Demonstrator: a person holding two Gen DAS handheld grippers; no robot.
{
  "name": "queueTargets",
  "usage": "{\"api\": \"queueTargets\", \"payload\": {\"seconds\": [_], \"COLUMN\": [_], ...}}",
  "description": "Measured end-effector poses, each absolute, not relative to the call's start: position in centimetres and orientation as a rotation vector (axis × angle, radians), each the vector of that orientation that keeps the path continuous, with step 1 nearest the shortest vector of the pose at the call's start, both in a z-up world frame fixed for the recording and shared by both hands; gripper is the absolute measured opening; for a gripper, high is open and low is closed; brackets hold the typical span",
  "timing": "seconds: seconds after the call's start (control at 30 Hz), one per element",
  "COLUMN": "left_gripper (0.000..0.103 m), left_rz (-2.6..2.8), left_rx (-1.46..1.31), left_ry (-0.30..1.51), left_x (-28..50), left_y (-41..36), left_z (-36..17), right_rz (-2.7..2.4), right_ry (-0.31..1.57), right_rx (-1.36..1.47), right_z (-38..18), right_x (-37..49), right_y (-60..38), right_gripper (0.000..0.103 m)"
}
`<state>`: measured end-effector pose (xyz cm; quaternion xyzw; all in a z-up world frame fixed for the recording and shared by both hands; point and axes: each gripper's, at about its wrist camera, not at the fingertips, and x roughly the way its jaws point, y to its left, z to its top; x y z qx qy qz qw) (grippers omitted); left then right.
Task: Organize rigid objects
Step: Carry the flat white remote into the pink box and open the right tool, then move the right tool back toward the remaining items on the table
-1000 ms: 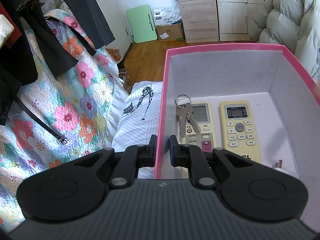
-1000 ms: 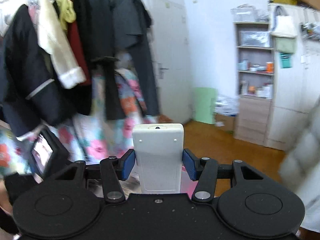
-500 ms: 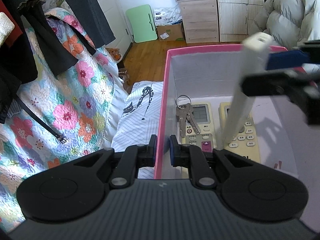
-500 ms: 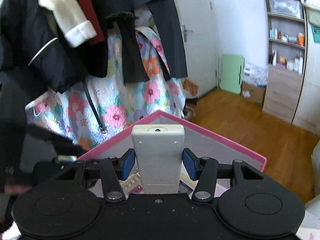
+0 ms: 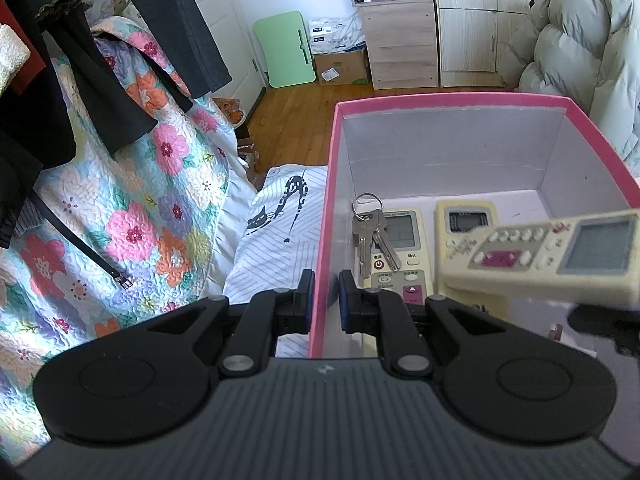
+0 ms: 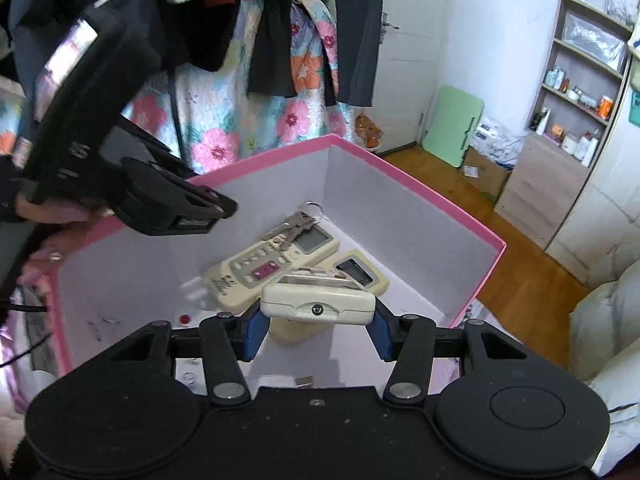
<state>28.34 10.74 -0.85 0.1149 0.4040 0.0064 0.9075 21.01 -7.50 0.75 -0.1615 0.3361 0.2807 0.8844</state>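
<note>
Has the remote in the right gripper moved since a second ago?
Yes. The held remote has come down from room height into the pink box, now lying low over the two remotes on its floor, with the right gripper clamped on it.

The held remote control (image 5: 552,254) is motion-blurred and covers most of the right-hand remote (image 5: 466,216) in the pink box (image 5: 332,160); button legends unreadable.

Inside the pink box (image 5: 444,102), 2 remotes (image 5: 400,248) and a key bunch (image 5: 370,236) fill the floor by its left wall, where the left claw (image 5: 323,298) straddles that wall. Bare floor lies toward the box's far right corner. Hanging clothes (image 6: 276,32) crowd beyond the box.
</note>
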Motion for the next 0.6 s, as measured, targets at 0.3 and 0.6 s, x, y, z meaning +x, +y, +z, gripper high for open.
{"api": "queueTargets", "payload": {"seconds": [0.3,0.6], "left_gripper": [0.012,0.012], "left_rz": [0.013,0.013], "left_rx": [0.239,0.245], "left_ry": [0.833,0.835], "left_x": [28.3,28.3], "left_y": [10.7,10.4], "left_z": [-0.9,-1.0], "right_rz": [0.455,0.407], "right_ry": [0.663,0.565], "right_rx": [-0.324,-0.04], "right_z": [0.7,4.8], "right_x": [21.5,15.5], "right_y": [-7.8,-16.0], "right_gripper": [0.065,0.074]}}
